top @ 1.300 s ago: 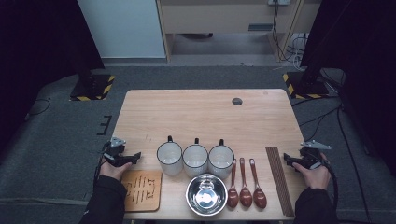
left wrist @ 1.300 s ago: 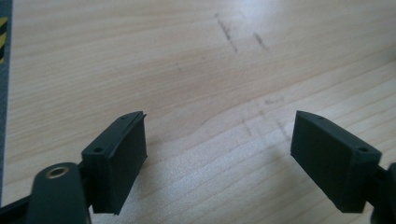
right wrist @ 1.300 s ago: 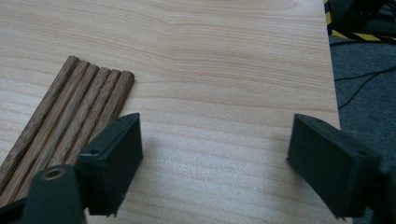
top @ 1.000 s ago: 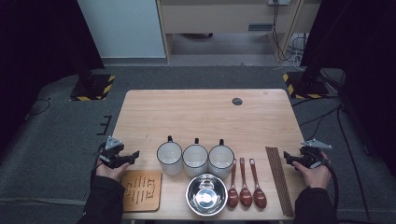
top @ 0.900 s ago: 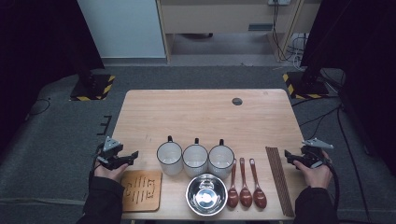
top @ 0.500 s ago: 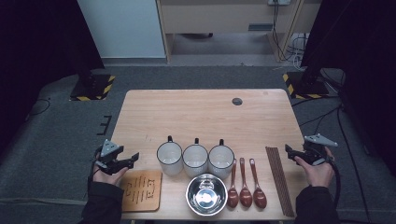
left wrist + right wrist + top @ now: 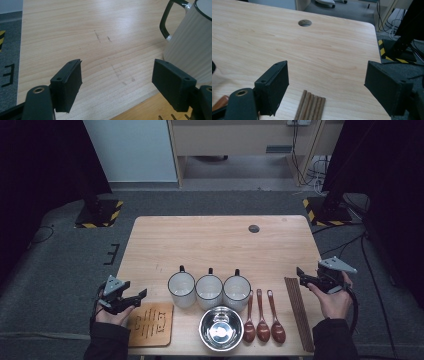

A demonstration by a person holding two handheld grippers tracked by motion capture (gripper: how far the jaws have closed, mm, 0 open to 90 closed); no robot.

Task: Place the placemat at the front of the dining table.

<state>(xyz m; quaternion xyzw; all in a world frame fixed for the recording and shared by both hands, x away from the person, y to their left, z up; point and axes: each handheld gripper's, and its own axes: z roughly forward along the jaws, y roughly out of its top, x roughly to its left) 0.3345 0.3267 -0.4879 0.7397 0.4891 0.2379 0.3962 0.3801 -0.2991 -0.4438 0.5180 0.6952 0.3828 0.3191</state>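
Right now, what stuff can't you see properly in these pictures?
- White mug, left gripper view: right edge cuts it off.
- Chopsticks, right gripper view: bottom edge cuts them off.
- Wooden coaster, high view: carved marks too small to read.
- Spoon, right gripper view: left gripper jaw hides most.

White ribbed ceramic mug with dark rim and handle [image 7: 190, 42]: cut off by the left gripper view's top and right edges.
Light wooden slotted board [image 7: 160, 110]: cropped at that view's bottom edge; only a corner shows.
Bundle of dark brown wooden chopsticks [image 7: 310, 106]: lower lengths cut off in the right gripper view.
Reddish-brown wooden spoon [image 7: 219, 103]: mostly hidden behind the left jaw there.
Board's markings [image 7: 148, 326]: too small to read.
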